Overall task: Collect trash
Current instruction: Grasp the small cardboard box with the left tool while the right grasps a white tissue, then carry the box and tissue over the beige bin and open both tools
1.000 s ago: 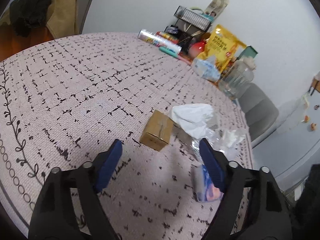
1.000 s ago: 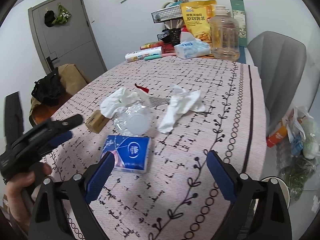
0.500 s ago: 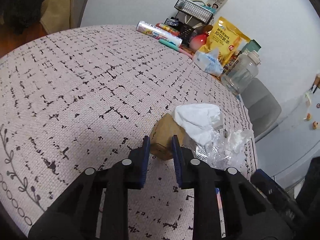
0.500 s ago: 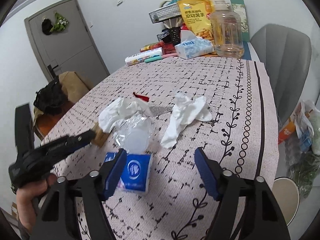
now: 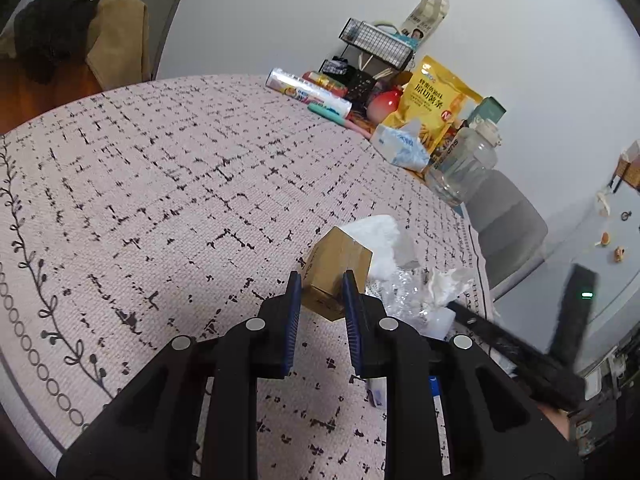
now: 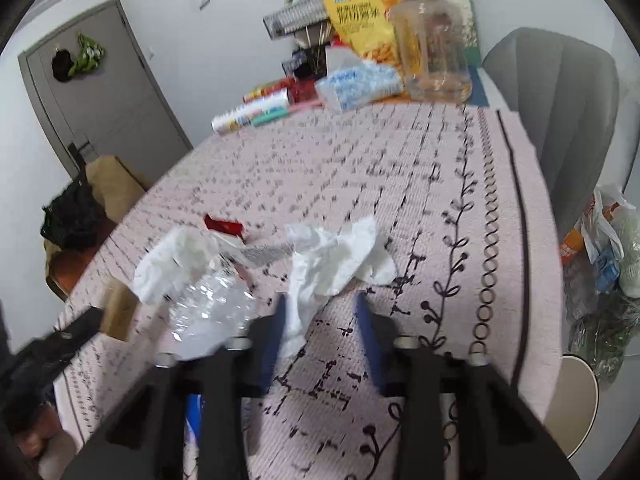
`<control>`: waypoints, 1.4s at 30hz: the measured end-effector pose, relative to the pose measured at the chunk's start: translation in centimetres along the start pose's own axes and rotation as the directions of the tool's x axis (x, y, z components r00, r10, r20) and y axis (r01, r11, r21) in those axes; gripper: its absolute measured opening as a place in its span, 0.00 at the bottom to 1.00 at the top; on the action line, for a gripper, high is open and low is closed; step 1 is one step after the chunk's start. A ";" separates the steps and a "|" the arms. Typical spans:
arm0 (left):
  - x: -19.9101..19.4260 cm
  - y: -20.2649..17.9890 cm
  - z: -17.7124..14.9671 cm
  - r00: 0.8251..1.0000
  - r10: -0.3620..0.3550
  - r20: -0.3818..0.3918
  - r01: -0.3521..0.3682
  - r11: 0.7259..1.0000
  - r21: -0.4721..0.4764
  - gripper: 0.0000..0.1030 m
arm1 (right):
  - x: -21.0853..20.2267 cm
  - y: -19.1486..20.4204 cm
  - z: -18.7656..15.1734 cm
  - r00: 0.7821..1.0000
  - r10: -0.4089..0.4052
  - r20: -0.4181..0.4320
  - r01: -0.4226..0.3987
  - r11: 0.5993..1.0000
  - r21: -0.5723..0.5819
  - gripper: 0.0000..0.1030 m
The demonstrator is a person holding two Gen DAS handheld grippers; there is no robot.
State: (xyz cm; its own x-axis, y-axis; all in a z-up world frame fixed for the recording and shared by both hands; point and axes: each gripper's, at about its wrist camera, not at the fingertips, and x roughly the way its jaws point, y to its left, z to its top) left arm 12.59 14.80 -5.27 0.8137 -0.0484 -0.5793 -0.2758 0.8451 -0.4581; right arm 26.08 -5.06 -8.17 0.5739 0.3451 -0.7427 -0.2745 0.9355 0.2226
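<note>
Left gripper [image 5: 320,286] fingers clamped on upright cardboard box [image 5: 335,266]; right gripper [image 6: 320,310] fingers parted around tissue [image 6: 332,258].

Box [image 5: 336,270] btwn left gripper [image 5: 320,294] fingers; tissue [image 5: 380,236] behind.

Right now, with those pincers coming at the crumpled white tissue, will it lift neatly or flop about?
Probably floppy: the crumpled tissue lies in loose folds, one tail trailing towards the right gripper. It looks very light, so likely no strain. A pinch on that tail may leave the rest dangling.
</note>
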 end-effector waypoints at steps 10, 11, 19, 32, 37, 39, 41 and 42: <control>-2.8 -3.1 1.0 0.998 -0.006 0.058 0.002 0.999 0.053 0.20 | -3.2 -0.2 -1.0 0.993 0.095 0.066 -0.095 0.995 0.001 0.02; -2.7 -3.6 1.0 0.998 -0.007 0.058 0.004 0.998 0.061 0.20 | -3.8 -0.4 -1.0 0.992 0.101 0.076 -0.102 0.995 0.006 0.02; -2.2 -7.5 0.3 0.998 -0.036 0.042 0.032 0.994 0.106 0.20 | -7.1 -2.1 -1.7 0.983 0.142 0.118 -0.146 0.989 0.022 0.02; -0.4 -11.5 -1.1 0.997 -0.082 -0.013 0.083 0.985 0.152 0.20 | -9.7 -5.7 -2.3 0.978 0.135 0.156 -0.148 0.986 0.075 0.02; 0.7 -13.4 -1.5 0.992 -0.118 -0.050 0.125 0.978 0.168 0.20 | -11.2 -7.3 -2.3 0.976 0.117 0.185 -0.136 0.986 0.095 0.02; 1.0 -14.3 -1.7 0.989 -0.132 -0.061 0.141 0.974 0.177 0.20 | -12.0 -8.4 -2.3 0.975 0.101 0.200 -0.125 0.986 0.110 0.02; 1.5 -15.5 -2.0 0.985 -0.154 -0.080 0.166 0.968 0.189 0.20 | -12.8 -9.4 -2.4 0.973 0.081 0.215 -0.110 0.986 0.126 0.02; 1.8 -16.4 -2.2 0.982 -0.164 -0.092 0.180 0.963 0.200 0.20 | -13.2 -10.0 -2.4 0.973 0.070 0.221 -0.101 0.986 0.135 0.02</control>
State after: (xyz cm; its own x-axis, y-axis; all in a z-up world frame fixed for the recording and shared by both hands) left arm 17.47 -0.32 -0.30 0.7974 -0.2352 -0.5557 -0.0171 0.9118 -0.4104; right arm 19.40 -19.15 -2.16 0.7095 0.4178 -0.5675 -0.2247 0.8974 0.3798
